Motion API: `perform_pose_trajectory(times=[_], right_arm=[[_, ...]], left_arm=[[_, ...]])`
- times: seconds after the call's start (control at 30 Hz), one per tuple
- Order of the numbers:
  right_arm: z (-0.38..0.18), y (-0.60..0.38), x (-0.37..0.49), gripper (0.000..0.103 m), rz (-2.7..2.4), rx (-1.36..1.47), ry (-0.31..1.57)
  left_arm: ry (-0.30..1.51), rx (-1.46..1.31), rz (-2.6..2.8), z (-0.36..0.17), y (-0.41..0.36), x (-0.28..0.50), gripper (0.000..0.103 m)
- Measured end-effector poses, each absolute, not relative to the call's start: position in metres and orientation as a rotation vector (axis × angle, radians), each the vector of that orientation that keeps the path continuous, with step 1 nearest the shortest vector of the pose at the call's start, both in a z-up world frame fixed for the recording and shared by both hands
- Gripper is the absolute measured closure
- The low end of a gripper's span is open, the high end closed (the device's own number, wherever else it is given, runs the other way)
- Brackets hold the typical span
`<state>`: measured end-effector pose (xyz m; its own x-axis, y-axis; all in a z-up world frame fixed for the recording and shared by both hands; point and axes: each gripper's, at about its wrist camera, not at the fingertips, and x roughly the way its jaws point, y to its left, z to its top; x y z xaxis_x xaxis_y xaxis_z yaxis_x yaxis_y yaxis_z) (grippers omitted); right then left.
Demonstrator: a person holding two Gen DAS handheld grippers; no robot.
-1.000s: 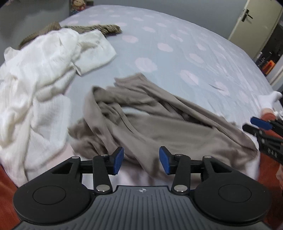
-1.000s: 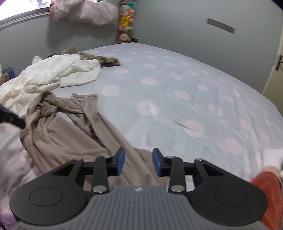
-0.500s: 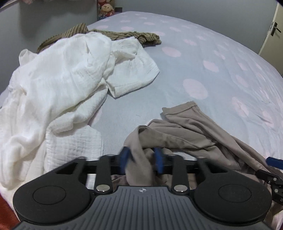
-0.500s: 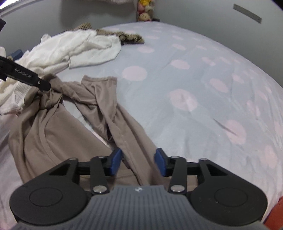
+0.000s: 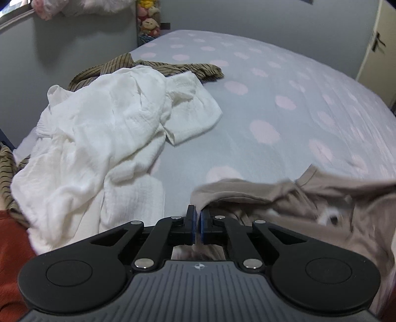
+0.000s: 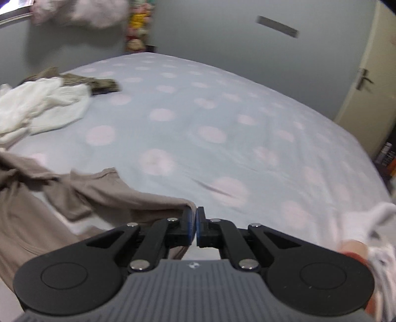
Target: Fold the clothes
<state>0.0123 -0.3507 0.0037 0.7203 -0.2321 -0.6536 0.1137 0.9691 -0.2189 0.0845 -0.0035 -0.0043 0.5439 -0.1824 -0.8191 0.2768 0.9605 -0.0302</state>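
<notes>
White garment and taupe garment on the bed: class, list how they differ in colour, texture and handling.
The white garment is crinkly and heaped at the bed's left side; the taupe garment is smooth and stretched out. The white garment lies untouched; the taupe garment is pinched by the left gripper and right gripper. Both are unfolded, on the spotted sheet.

Grey walls (image 6: 210, 37), cream door (image 6: 366, 81) (handle down), dotted pale-blue bed (image 5: 284, 81), corner plush toys (image 5: 148, 22)

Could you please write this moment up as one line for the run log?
stage: grasp done | left claw: shut on taupe shirt | right claw: shut on taupe shirt | shirt: spread between claws on bed | white garment: untouched
</notes>
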Motion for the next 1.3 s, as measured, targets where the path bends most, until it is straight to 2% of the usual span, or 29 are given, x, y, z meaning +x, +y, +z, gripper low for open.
perform_pose_trajectory(times=[0.27,0.3,0.37,0.43,0.47,0.53,0.57,0.9,1.03,1.2,1.27,1.3], right_arm=[[-0.004,-0.366,-0.029,0.096,-0.213,-0.156,0.798],[-0.004,-0.362,-0.032,0.093,-0.204,-0.157,0.791],[-0.003,-0.353,-0.038,0.075,-0.186,-0.17,0.772],[0.001,-0.342,-0.044,0.069,-0.171,-0.2,0.738],[0.003,-0.337,-0.047,0.069,-0.16,-0.213,0.724],[0.006,-0.327,-0.05,0.066,-0.138,-0.229,0.706],[0.005,-0.323,-0.051,0.065,-0.126,-0.231,0.702],[-0.011,-0.292,-0.04,0.065,0.026,-0.186,0.731],[-0.025,-0.282,-0.027,0.056,0.068,-0.172,0.78],[-0.046,-0.277,-0.019,0.05,0.119,-0.122,0.865],[-0.054,-0.274,-0.02,0.05,0.133,-0.115,0.896],[-0.057,-0.274,-0.021,0.051,0.14,-0.11,0.912]], left_arm=[[1.083,0.133,-0.284,-0.025,-0.011,0.047,0.101],[1.085,0.135,-0.278,-0.026,-0.012,0.045,0.1],[1.076,0.133,-0.271,-0.026,-0.012,0.041,0.098],[1.055,0.128,-0.271,-0.021,-0.012,0.04,0.08],[1.036,0.129,-0.27,-0.018,-0.013,0.039,0.075],[0.992,0.133,-0.268,-0.01,-0.015,0.037,0.055],[0.976,0.139,-0.271,-0.008,-0.016,0.037,0.053],[0.941,0.174,-0.312,-0.015,-0.029,0.055,0.051],[0.978,0.171,-0.317,-0.034,-0.033,0.068,0.051],[1.055,0.189,-0.318,-0.059,-0.032,0.07,0.052],[1.093,0.192,-0.329,-0.066,-0.03,0.067,0.061],[1.109,0.194,-0.333,-0.068,-0.029,0.066,0.068]])
